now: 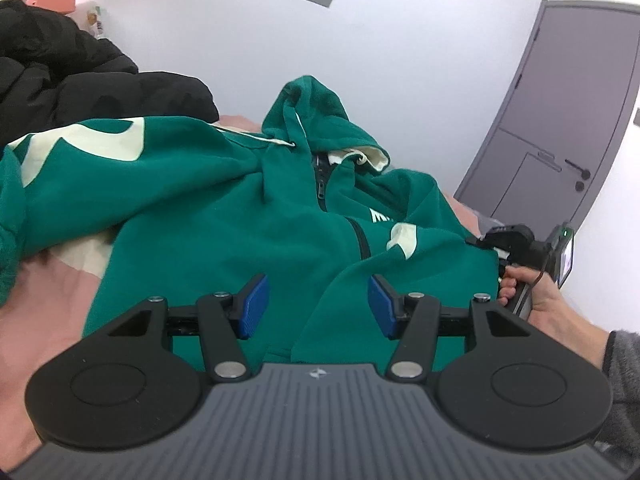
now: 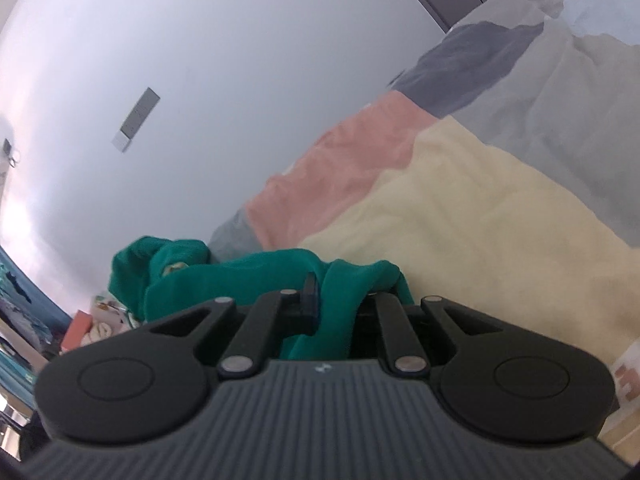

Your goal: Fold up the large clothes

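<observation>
Looks like the 1st fold: right gripper [image 2: 340, 304] is pinching the green hoodie's [image 1: 248, 216] edge, left gripper [image 1: 318, 306] hovers spread wide over the hem, so next it probably needs to grab there.

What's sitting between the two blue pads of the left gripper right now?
Nothing is pinched: in the left wrist view the left gripper is open, and only the green hoodie lying beyond shows through the gap.

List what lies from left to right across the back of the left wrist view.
Black coat → green hoodie's hood → grey door. Nearer, at the far right, the right claw grips the green hoodie; the left claw hangs open above it.
</observation>
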The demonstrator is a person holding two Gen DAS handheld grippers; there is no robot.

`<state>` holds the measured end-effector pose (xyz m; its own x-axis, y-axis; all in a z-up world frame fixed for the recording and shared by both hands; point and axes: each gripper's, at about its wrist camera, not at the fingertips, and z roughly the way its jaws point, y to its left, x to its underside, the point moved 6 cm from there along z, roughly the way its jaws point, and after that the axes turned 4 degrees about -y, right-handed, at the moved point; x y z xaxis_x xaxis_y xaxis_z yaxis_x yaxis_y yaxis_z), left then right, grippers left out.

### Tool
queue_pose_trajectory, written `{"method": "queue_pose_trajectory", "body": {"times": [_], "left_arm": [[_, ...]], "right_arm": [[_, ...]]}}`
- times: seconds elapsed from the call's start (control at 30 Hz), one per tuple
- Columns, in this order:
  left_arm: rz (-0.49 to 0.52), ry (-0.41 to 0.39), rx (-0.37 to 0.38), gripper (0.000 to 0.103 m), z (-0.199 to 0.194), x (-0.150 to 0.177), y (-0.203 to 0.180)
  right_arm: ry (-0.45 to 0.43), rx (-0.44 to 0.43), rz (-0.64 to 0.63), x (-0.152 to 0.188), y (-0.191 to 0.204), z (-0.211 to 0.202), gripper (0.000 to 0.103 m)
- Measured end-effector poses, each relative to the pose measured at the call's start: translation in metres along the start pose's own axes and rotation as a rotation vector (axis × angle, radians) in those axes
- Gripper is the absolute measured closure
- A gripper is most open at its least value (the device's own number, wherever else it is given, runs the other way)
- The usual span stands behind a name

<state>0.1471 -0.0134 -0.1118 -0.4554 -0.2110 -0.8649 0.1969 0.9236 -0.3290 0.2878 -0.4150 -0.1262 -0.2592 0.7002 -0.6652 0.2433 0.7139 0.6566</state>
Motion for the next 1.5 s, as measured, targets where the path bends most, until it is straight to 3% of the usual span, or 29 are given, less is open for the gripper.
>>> {"method": "queue_pose_trajectory", "body": {"times": [0.2, 0.23, 0.3, 0.33, 0.37, 0.47, 0.6, 0.83, 0.97, 1.07, 1.17, 1.5], "left_arm": [[0.034, 0.027, 0.019, 0.042, 0.014, 0.007, -0.009], [0.039, 0.032, 0.016, 0.042, 0.016, 0.009, -0.01], [0.044, 0.041, 0.007, 0.042, 0.017, 0.012, -0.012], [0.047, 0.046, 0.003, 0.042, 0.016, 0.013, -0.013], [0.05, 0.053, -0.002, 0.042, 0.016, 0.015, -0.014], [0.061, 0.061, -0.009, 0.042, 0.012, 0.017, -0.018], [0.08, 0.061, -0.023, 0.042, 0.007, 0.018, -0.019], [0.077, 0.117, -0.073, 0.042, 0.008, 0.028, -0.013], [0.072, 0.149, -0.094, 0.042, 0.013, 0.03, -0.006], [0.069, 0.166, -0.101, 0.042, 0.016, 0.032, -0.002], [0.072, 0.186, -0.107, 0.042, 0.018, 0.034, 0.0], [0.07, 0.255, -0.131, 0.042, 0.03, 0.044, 0.006]], "right_arm": [[0.028, -0.014, -0.059, 0.002, 0.02, -0.007, 0.087], [0.036, -0.015, -0.063, 0.003, 0.023, -0.01, 0.081], [0.064, -0.003, -0.088, 0.006, 0.03, -0.015, 0.058], [0.082, 0.0, -0.105, 0.009, 0.034, -0.02, 0.04], [0.111, 0.005, -0.139, 0.013, 0.041, -0.025, 0.035], [0.208, 0.071, -0.36, 0.031, 0.066, -0.039, 0.035], [0.227, 0.078, -0.539, 0.05, 0.092, -0.069, 0.035], [0.206, -0.014, -0.541, 0.071, 0.128, -0.124, 0.035], [0.249, -0.098, -0.571, 0.111, 0.146, -0.157, 0.036], [0.263, -0.113, -0.601, 0.126, 0.151, -0.167, 0.043], [0.276, -0.133, -0.625, 0.142, 0.158, -0.179, 0.044], [0.399, -0.1, -0.714, 0.195, 0.155, -0.162, 0.044]]}}
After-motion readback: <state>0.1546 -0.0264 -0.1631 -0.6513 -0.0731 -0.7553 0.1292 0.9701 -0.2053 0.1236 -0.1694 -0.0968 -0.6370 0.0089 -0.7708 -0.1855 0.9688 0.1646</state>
